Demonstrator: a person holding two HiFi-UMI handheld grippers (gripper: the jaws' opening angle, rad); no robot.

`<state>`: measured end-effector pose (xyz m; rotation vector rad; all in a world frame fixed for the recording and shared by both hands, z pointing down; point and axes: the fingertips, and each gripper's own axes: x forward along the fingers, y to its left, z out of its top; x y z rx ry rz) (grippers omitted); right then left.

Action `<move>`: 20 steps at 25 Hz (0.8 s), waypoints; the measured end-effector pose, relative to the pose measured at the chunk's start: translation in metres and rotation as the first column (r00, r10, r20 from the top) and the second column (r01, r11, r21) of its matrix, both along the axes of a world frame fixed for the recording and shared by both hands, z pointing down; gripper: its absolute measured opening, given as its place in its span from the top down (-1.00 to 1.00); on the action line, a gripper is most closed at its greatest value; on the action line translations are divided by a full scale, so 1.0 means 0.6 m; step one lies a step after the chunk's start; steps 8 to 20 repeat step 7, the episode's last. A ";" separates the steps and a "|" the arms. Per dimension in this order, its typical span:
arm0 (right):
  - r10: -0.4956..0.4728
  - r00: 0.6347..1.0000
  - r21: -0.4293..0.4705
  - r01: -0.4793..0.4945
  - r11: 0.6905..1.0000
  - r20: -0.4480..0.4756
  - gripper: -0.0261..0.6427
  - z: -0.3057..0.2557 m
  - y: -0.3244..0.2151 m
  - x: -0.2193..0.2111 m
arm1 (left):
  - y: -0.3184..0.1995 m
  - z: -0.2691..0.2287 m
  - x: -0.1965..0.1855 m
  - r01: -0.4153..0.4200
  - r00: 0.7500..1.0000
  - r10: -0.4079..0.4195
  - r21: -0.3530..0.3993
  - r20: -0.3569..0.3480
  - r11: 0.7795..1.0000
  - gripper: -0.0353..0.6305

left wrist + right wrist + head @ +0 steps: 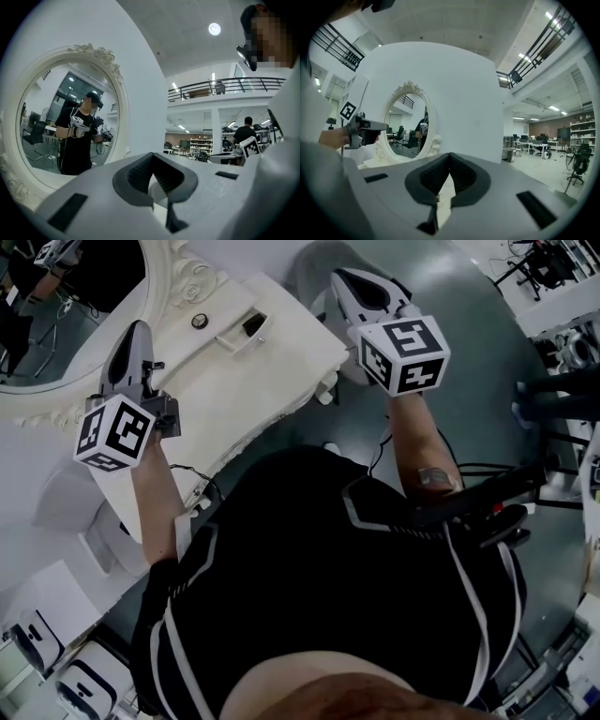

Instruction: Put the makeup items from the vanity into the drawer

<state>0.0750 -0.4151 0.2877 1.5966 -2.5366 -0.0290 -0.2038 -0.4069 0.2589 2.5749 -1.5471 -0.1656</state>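
The left claw [139, 329] and right claw [345, 279] are each pressed together, empty. The left claw hovers beside the mirror [75, 324], the right farther off. A round makeup item [199, 322] and a dark makeup item [253, 325] lie on the white desk [281, 371] near the mirror.

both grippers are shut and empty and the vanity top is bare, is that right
Not quite: the vanity top is not bare. The head view shows a small round item and a dark item lying on the vanity. The left gripper and the right gripper are indeed shut and empty, as their own views show.
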 end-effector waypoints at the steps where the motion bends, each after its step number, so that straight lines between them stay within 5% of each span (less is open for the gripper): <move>1: -0.002 1.000 0.001 0.002 1.000 0.004 0.91 -0.001 0.001 0.001 | 0.000 0.000 0.001 0.002 1.000 -0.002 0.002 0.006 1.000 0.88; 20: -0.015 1.000 0.024 0.015 1.000 -0.002 0.91 -0.014 0.004 -0.001 | -0.004 -0.013 0.004 -0.039 0.999 0.039 0.034 0.007 0.999 0.88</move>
